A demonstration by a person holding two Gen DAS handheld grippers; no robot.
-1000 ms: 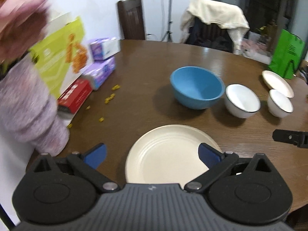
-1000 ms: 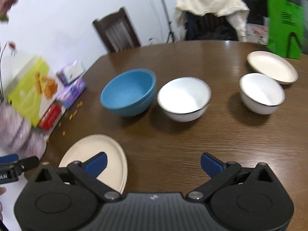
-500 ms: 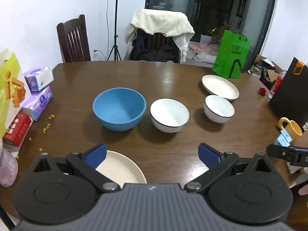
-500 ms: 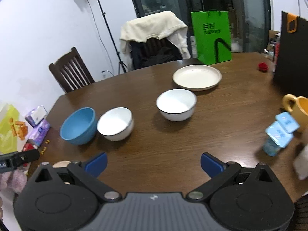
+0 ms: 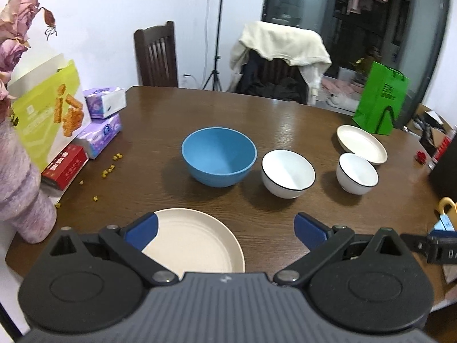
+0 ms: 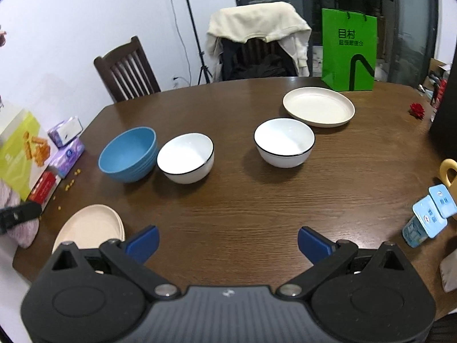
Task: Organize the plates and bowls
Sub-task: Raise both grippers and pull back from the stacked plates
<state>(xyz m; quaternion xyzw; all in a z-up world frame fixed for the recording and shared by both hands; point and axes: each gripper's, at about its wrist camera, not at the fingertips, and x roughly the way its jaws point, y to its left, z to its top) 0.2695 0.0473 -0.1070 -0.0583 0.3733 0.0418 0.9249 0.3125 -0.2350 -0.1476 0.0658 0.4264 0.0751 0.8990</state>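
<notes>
Brown wooden table (image 5: pixel 160 120) is filling both views now — you're swinging the left gripper (image 5: pixel 225 225) back left, so the near cream plate (image 5: pixel 197 245) is sitting more fully between its blue fingertips (image 5: pixel 141 228) than half a second ago, and the pink fuzzy vase (image 5: pixel 20 194) is coming back into the left edge. You're aiming the right gripper (image 6: pixel 227 240) lower and closer; the yellow mug (image 6: pixel 448 171) is sliding to the right edge.

You're keeping both sets of fingers spread wide, gripping nothing.

Blue bowl (image 5: pixel 219 160) is sitting mid-table, empty, with the larger white bowl (image 5: pixel 288 173) just beside it on the right — touching or not, can't tell. Smaller white bowl (image 5: pixel 357 173) is standing further right, empty, right next to the far cream plate (image 5: pixel 361 143), also empty. Green bag (image 5: pixel 381 98) is standing behind that plate.

Right wrist view is showing the same row: blue bowl (image 6: pixel 128 154), white bowl (image 6: pixel 185 161), second white bowl (image 6: pixel 284 142), far plate (image 6: pixel 318 106), near plate (image 6: pixel 88 227) at lower left beside the left finger.
</notes>
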